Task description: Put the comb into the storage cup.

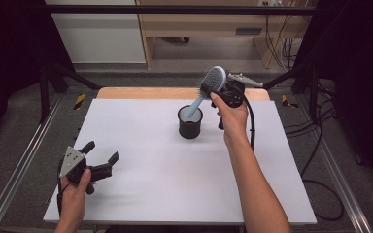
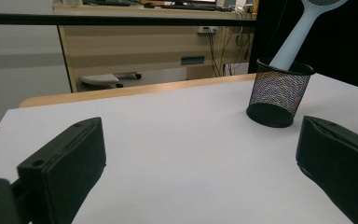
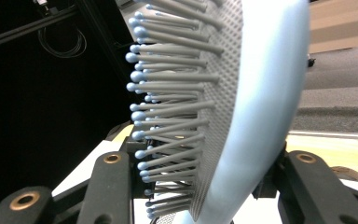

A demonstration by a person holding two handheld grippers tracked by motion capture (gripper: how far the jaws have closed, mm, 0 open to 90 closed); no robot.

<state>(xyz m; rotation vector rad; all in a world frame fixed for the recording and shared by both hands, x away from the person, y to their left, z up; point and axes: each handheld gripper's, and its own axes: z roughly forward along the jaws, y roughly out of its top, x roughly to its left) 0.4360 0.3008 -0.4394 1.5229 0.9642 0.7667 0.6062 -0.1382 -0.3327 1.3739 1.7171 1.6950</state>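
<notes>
- Clamping the brush point(image 1: 212, 80) by its head, the right gripper point(image 1: 226, 92) has its jaws closed on it above the table's point(image 1: 150, 160) far side.
- Brush handle tip sits hidden inside the cup point(image 1: 190, 122).
- Left gripper point(image 1: 100, 156) rests near the front left corner, jaws wide, holding nothing.
- One brush, one cup, two grippers.

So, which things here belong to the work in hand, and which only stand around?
In use:
- light blue plastic hairbrush, head clamped in the right gripper
- black mesh metal cup holding its handle

Standing by:
- left gripper, open, empty
- white table
- wooden desk behind
</notes>
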